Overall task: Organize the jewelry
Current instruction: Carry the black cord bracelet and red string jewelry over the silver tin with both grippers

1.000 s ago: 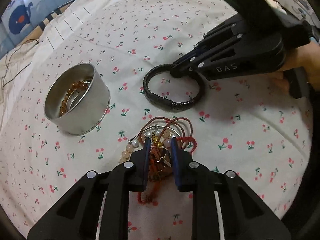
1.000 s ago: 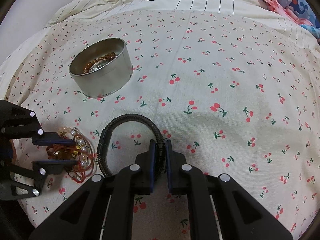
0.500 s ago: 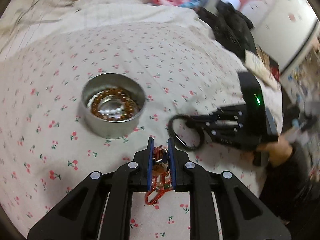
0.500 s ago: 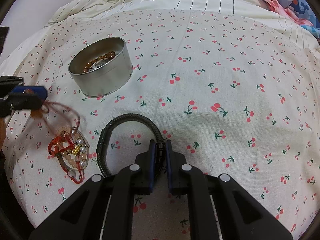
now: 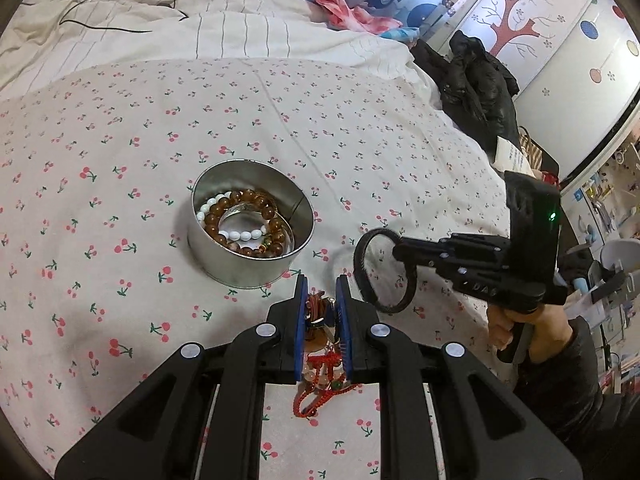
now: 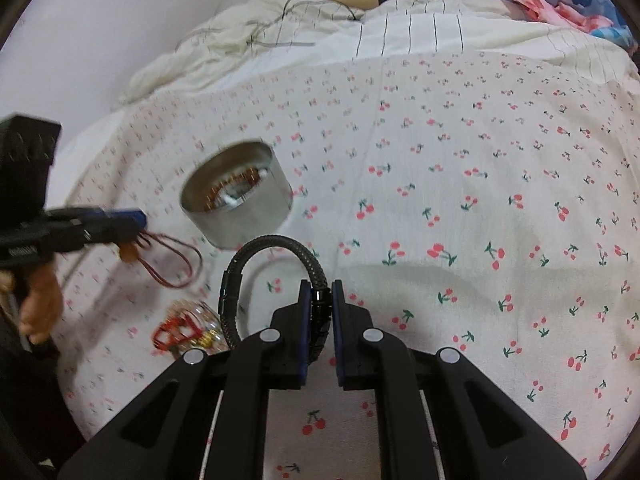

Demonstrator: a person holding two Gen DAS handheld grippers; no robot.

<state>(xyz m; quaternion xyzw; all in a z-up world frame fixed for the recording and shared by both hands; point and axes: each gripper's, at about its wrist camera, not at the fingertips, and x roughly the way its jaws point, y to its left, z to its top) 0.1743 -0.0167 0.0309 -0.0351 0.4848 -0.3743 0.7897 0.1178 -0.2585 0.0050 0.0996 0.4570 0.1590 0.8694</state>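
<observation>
My left gripper (image 5: pixel 321 286) is shut on a tangle of red cord and bead bracelets (image 5: pixel 320 364) that hangs from it just right of and in front of a round metal tin (image 5: pixel 248 268). The tin holds amber and white bead bracelets (image 5: pixel 244 224). My right gripper (image 6: pixel 320 292) is shut on a black braided bracelet (image 6: pixel 276 246) and holds it above the sheet; it also shows in the left wrist view (image 5: pixel 362 268). In the right wrist view the left gripper (image 6: pixel 132 216) trails red cord loops (image 6: pixel 176 260), with beads (image 6: pixel 192 328) hanging low by the sheet.
A cherry-print sheet (image 6: pixel 460 208) covers the bed. A striped blanket (image 5: pixel 240 36) with a thin black cord lies at the back. Dark clothing (image 5: pixel 476 84) is heaped at the bed's right edge. A white wall (image 6: pixel 80 40) stands at the left.
My left gripper has lifted the bracelet tangle off the sheet and carried it toward the tin. My right gripper has lifted the black bracelet off the sheet.
</observation>
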